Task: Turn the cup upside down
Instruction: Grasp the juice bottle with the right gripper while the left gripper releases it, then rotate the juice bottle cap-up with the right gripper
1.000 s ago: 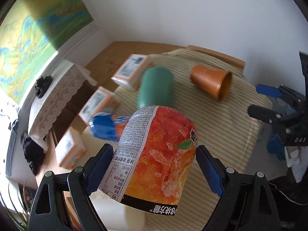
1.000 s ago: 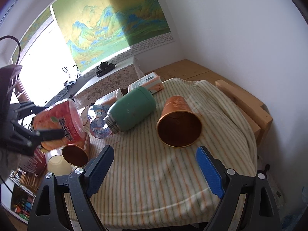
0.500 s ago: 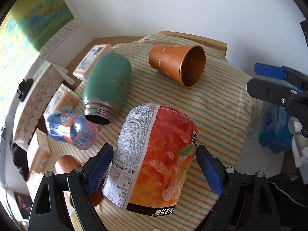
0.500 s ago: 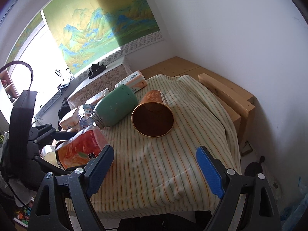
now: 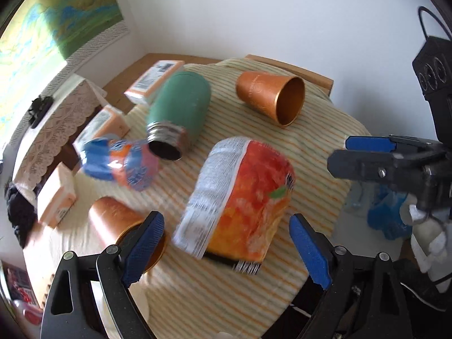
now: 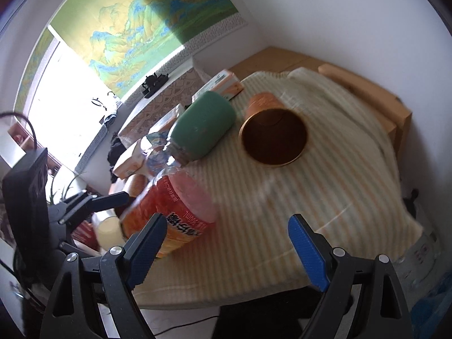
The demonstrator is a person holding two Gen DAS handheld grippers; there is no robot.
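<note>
An orange-labelled cup (image 5: 240, 195) lies blurred on the striped cloth, in the gap of my left gripper (image 5: 226, 243), whose blue pads stand apart from it on both sides. It also shows in the right wrist view (image 6: 175, 212). My left gripper is open. My right gripper (image 6: 226, 248) is open and empty over the cloth's near edge. A copper cup (image 5: 271, 99) lies on its side at the back; it shows in the right wrist view (image 6: 271, 138) with its mouth toward me.
A green flask (image 5: 178, 110) lies on its side beside a blue-wrapped bottle (image 5: 118, 163). Another copper cup (image 5: 124, 226) lies by my left finger. Orange cartons (image 5: 155, 80) sit along the far edge. The striped cloth (image 5: 310, 152) covers the table.
The left gripper came down to the cloth and its pads now stand clear of the orange-labelled cup, which lies on the cloth. The right gripper moved nearer that cup.
</note>
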